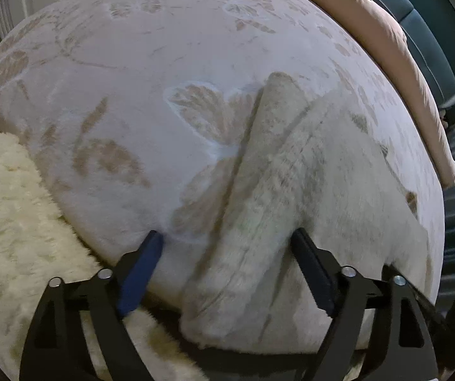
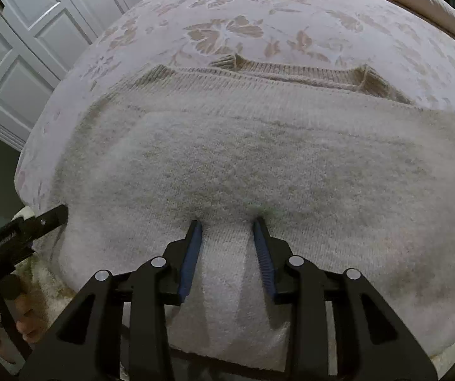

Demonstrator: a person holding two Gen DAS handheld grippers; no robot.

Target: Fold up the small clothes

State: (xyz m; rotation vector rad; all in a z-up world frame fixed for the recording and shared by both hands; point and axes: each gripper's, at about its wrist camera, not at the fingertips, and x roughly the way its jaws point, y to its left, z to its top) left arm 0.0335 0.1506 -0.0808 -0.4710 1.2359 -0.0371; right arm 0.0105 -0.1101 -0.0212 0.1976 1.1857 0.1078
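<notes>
A pale beige knitted sweater (image 2: 243, 158) is spread on the bed (image 2: 259, 6) near its front edge; its fuzzy body is folded over, with a ribbed darker hem toward the far edge. The left gripper (image 1: 227, 241) is held with jaws wide apart, astride a raised fold, pressing nothing; the right gripper (image 2: 226, 222) is set with jaws partly open on the knit, a strip between them unpinched.
</notes>
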